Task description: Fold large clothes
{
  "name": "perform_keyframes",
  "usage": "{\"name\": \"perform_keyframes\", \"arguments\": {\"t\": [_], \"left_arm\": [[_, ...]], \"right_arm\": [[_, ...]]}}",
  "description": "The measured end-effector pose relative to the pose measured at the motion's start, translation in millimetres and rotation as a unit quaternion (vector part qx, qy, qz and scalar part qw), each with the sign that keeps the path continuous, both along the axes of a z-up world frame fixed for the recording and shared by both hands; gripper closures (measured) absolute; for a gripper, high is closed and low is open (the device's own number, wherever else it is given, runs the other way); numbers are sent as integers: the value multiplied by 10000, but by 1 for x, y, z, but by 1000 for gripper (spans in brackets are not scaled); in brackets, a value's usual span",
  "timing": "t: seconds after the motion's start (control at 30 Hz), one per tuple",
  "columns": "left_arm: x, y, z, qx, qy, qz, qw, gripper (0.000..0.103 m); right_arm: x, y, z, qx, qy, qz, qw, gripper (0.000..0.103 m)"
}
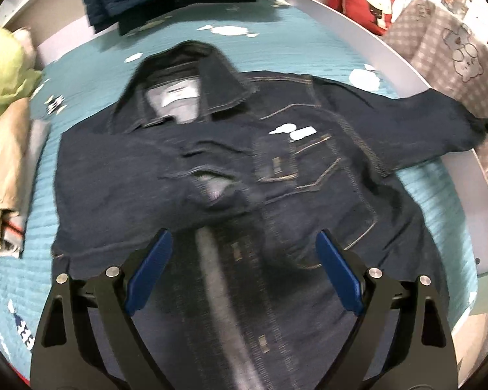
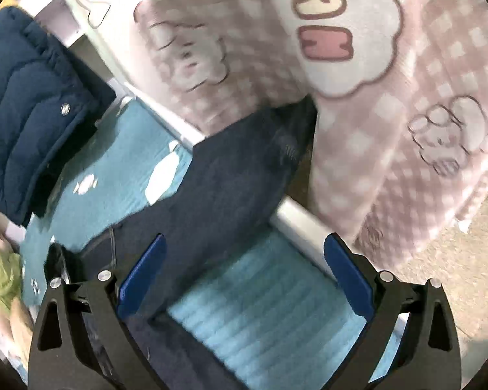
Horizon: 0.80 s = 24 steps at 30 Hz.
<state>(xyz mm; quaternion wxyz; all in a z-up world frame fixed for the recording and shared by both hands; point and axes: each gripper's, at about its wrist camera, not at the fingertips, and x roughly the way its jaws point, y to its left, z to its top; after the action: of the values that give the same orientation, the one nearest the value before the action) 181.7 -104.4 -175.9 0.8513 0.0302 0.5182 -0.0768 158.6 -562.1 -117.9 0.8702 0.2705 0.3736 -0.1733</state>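
We are finding the denim jacket [image 1: 231, 169] lying front-up on the teal bedspread [image 1: 120, 48]. One sleeve is folded across its chest; other sleeve [image 2: 231, 175] (outstretched over bed edge) remains. Left gripper [image 1: 244, 279] & right gripper [image 2: 244, 282] are gaping wide, holding nothing.

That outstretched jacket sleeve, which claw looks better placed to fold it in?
Probably the right claw: open, right over the dark denim jacket's outstretched sleeve. The left claw, also open, hovers over the jacket front.
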Motion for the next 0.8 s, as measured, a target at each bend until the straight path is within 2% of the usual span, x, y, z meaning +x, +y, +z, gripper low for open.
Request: {"name": "perform_keyframes", "arguments": {"t": [0.13,0.23,0.33,0.37,0.4,0.5,0.67,0.7,0.77,0.8], "left_arm": [[9,-21,-5,-8,17,-77,10000,13],[12,-29,-11,-18,65,-89,9999,13],[15,-33,-19,-43,133,-89,9999,13],[16,-34,-21,-51,165,-82,9998,13],[17,-35,-23,-76,193,-83,9998,13],[24,-36,-27,-286,304,-75,9991,13],[47,-42,-24,-754,296,-11,9967,16],[52,-44,-24,-840,293,-14,9960,20],[67,-52,-25,-1014,389,-2,9941,37],[75,-56,-26,-1122,432,-20,9927,40]], "right_arm": [[15,-19,-11,63,-46,-137,9999,11],[27,-26,-17,-14,-199,-214,9996,25],[42,-30,-23,-458,-84,-336,9983,40],[47,-28,-24,-551,-152,-190,9982,51],[46,-26,-22,-538,-284,-89,9981,74],[36,-7,-7,-1082,-468,23,9930,92],[7,24,16,-1192,-973,431,9871,93],[1,30,21,-1288,-1058,498,9848,93],[-8,40,31,-1454,-1240,698,9791,93],[-9,43,34,-1464,-1306,757,9776,94]]}}
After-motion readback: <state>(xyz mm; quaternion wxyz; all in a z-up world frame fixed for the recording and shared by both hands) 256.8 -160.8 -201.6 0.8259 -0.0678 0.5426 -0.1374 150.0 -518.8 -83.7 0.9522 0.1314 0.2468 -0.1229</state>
